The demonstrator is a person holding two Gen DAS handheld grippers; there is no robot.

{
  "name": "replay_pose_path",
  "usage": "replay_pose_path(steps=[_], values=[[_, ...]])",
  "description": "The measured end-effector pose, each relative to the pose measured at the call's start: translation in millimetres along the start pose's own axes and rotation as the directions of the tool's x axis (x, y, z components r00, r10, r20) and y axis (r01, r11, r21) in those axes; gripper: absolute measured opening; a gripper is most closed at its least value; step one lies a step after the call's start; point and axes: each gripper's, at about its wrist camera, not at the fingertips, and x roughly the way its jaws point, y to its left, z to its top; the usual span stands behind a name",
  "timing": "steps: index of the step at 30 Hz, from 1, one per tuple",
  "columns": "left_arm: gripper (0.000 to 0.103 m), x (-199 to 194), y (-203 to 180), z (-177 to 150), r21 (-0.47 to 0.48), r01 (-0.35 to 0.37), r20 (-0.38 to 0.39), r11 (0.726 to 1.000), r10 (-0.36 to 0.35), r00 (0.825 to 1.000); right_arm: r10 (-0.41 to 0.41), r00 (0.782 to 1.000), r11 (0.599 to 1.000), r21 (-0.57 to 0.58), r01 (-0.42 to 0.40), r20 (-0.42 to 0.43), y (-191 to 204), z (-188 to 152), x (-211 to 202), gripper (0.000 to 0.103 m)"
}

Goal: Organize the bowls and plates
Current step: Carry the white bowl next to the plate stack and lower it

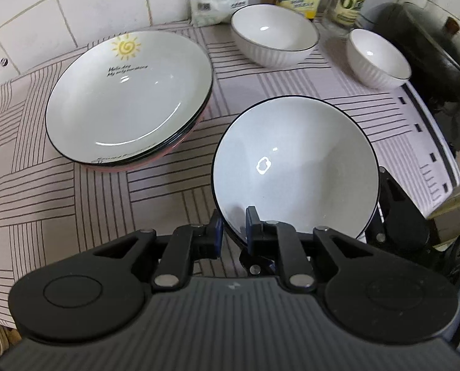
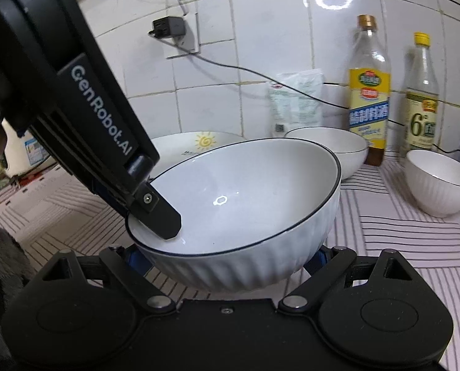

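Bowl (image 1: 294, 167) rim – between left gripper (image 1: 234, 225) jaws

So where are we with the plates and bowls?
Done: the plates sit in one stack, sun-print plate on top. In hand: the left gripper is shut on the rim of a large ribbed bowl, while the right gripper stands wide around that bowl's lower body; whether its pads press is unclear. Left: this bowl, the second large bowl and the small bowl still stand apart, unnested.
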Motion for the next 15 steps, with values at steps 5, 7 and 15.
replay_pose_path(steps=[5, 7, 15], values=[[0.014, 8, 8, 2, -0.018, -0.01, -0.008, 1.0, 0.01, 1.0, 0.032, 0.999, 0.999, -0.014, -0.032, -0.035, 2, 1, 13, 0.095], [0.015, 9, 10, 4, -0.02, -0.017, -0.01, 1.0, 0.017, 1.0, 0.038, 0.998, 0.999, -0.022, -0.039, -0.042, 3, 3, 16, 0.095], [0.016, 25, 16, 6, -0.035, -0.029, -0.034, 0.999, 0.028, 0.999, 0.059, 0.993, 0.998, -0.017, -0.061, -0.1, 2, 5, 35, 0.095]])
